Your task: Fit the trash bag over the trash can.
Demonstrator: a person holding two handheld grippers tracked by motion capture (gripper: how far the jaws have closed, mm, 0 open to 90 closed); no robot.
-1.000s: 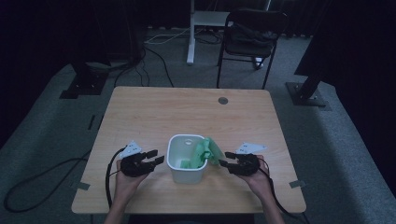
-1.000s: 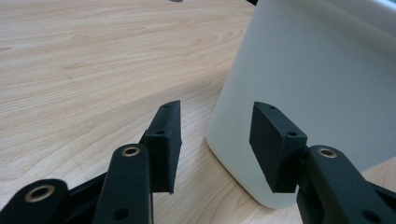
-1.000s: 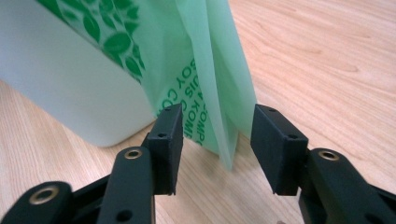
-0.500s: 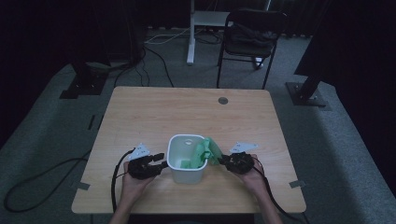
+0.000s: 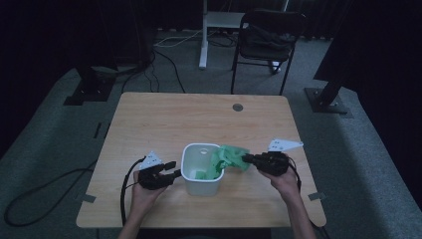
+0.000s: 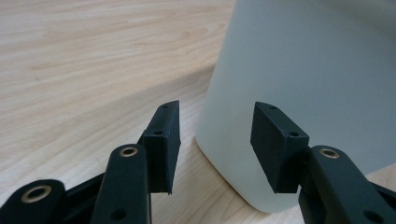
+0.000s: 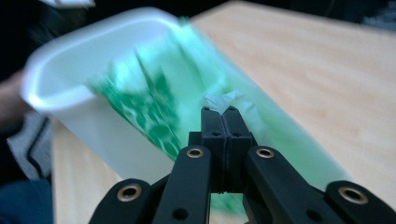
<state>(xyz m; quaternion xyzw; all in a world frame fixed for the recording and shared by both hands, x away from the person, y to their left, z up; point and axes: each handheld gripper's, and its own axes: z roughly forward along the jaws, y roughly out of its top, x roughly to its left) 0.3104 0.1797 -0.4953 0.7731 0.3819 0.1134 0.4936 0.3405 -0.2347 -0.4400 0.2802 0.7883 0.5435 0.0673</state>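
Lining the white bin [image 5: 201, 169] near the table's [image 5: 164, 119] front: the right gripper [image 7: 225, 109] pinched the green bag [image 5: 230, 158] draped over its right rim, the left gripper's [image 6: 215, 140] fingers stood wide beside its wall, likely to steady it next.

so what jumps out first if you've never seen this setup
The bright green plastic bag, draped over the right rim of the small white bin at the table's near edge. The right hand-held gripper pinches its edge, while the left hand-held gripper sits open beside the bin.
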